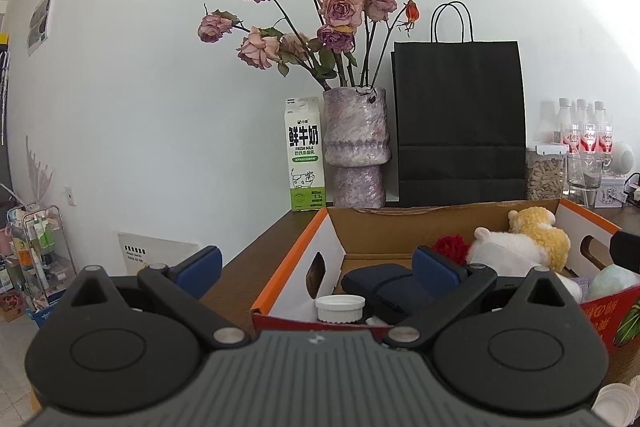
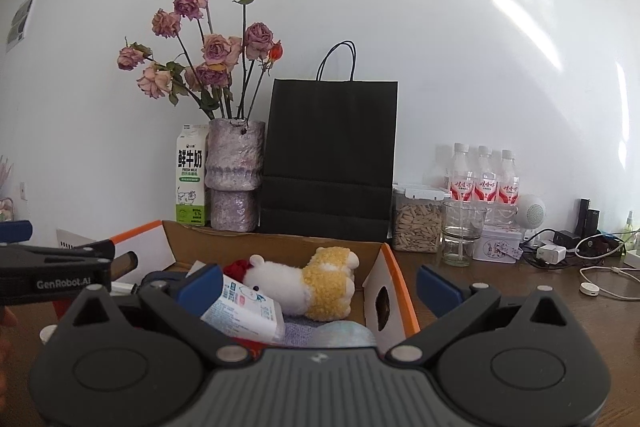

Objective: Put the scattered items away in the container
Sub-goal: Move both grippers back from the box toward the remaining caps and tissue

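Observation:
A cardboard box with orange edges stands on the brown table. It holds a white and yellow plush toy, a red fabric flower, a dark navy pouch, a white-capped jar and a pale green soft item. My left gripper hovers open over the box's near left corner, holding nothing. My right gripper is open above the box, over the plush toy. A white tissue pack lies by its left finger. The left gripper's body shows at the left edge.
Behind the box stand a milk carton, a vase of dried roses and a black paper bag. To the right are a seed jar, a glass, bottles, a tin and cables. White discs lie near the front.

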Available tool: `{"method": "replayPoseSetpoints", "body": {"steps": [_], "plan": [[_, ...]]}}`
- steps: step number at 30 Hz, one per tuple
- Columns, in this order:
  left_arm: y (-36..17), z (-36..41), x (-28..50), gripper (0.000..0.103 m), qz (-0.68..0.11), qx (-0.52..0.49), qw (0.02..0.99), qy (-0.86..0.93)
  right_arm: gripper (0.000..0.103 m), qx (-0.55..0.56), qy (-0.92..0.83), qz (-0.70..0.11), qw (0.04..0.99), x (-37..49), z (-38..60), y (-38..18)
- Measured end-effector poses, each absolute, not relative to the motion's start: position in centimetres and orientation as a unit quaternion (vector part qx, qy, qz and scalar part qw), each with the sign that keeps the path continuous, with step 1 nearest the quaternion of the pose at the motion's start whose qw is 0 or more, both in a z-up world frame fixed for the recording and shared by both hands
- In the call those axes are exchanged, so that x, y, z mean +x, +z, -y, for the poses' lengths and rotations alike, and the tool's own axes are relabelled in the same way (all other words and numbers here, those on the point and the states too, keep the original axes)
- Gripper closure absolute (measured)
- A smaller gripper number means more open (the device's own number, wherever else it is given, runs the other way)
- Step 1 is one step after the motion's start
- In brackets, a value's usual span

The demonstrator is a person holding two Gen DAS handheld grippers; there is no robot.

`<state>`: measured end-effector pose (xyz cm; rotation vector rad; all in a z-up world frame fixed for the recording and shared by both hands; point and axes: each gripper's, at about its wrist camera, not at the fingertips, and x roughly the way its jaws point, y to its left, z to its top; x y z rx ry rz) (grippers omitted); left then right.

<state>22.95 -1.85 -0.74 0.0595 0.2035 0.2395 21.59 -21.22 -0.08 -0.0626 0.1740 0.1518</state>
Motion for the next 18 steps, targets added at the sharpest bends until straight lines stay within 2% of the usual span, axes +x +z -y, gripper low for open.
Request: {"method": "replayPoseSetpoints", "body": {"steps": [13,18], "plan": [[-1.7,1.1,20.8,0.000,-0.107,0.053,0.986,0.117,0.000,-0.029,0.063,-0.116,0.991,19.7,22.9,-1.5],[-1.7,-0.4,19.9,0.000,-0.115,0.026,0.986,0.119,0.000,-0.022,0.059,-0.129,0.990,19.2,23.6,-1.9]]}}
